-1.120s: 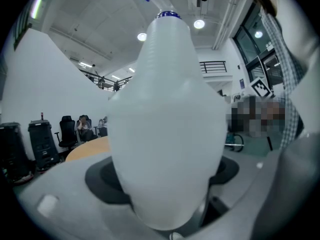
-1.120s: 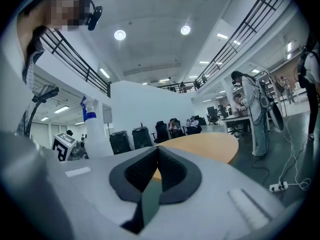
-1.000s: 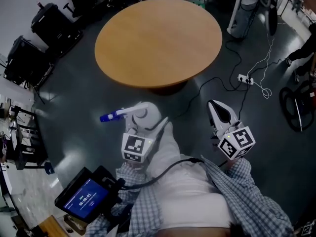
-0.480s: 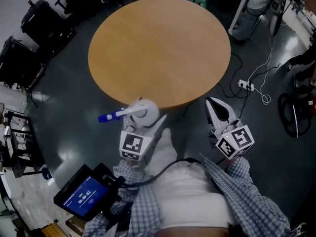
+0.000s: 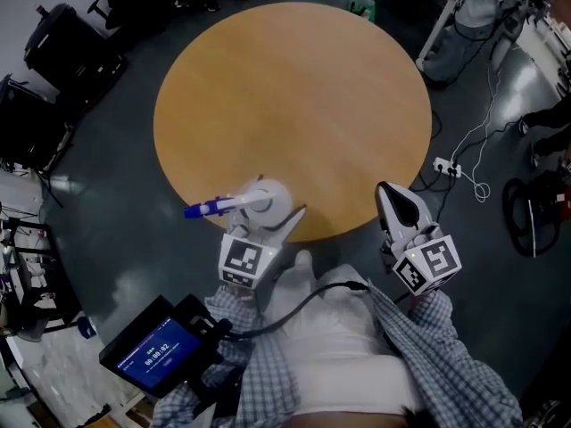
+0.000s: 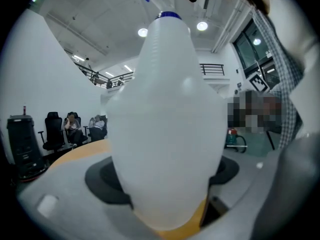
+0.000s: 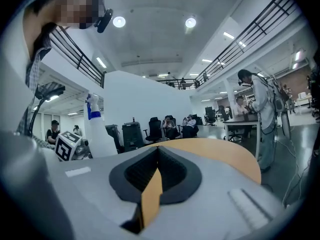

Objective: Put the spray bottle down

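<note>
Your left tongs pinch the smooth white spray bottle around its rounded, pear-shaped belly, with the blue nozzle pointing left, over the near rim of the round, wood-toned worktop. Your right tongs, with ribbed dark pads, are pressed together on nothing beside that rim.

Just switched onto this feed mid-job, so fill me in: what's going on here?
A person holds a gripper in each hand. The left gripper is clamped on a white spray bottle with a blue nozzle, holding it upright at the near edge of the round wooden table. The bottle has not yet been released. The right gripper hangs off to the side by the table's edge, jaws together, holding nothing.
</note>
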A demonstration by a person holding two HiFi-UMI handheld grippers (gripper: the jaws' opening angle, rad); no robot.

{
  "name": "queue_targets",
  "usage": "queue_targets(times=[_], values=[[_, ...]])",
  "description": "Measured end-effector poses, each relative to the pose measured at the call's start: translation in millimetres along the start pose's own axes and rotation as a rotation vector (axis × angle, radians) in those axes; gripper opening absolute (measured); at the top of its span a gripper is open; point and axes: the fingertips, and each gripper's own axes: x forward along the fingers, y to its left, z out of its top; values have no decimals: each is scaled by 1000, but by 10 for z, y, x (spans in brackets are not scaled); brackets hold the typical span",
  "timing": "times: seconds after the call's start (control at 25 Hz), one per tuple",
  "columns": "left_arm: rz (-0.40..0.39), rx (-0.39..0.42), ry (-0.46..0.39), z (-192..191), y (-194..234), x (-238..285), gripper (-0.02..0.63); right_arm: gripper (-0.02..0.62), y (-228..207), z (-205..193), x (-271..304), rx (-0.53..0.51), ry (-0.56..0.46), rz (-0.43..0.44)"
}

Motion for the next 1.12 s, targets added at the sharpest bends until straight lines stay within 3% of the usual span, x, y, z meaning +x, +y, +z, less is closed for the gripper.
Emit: queue_targets(times=[0.6, 1.12], values=[[39, -70, -5, -75, 617, 1203, 420, 3, -661, -81, 641, 35, 107, 74], [62, -81, 40, -501, 920, 2016, 420, 3, -1069, -419, 810, 71, 201, 81]])
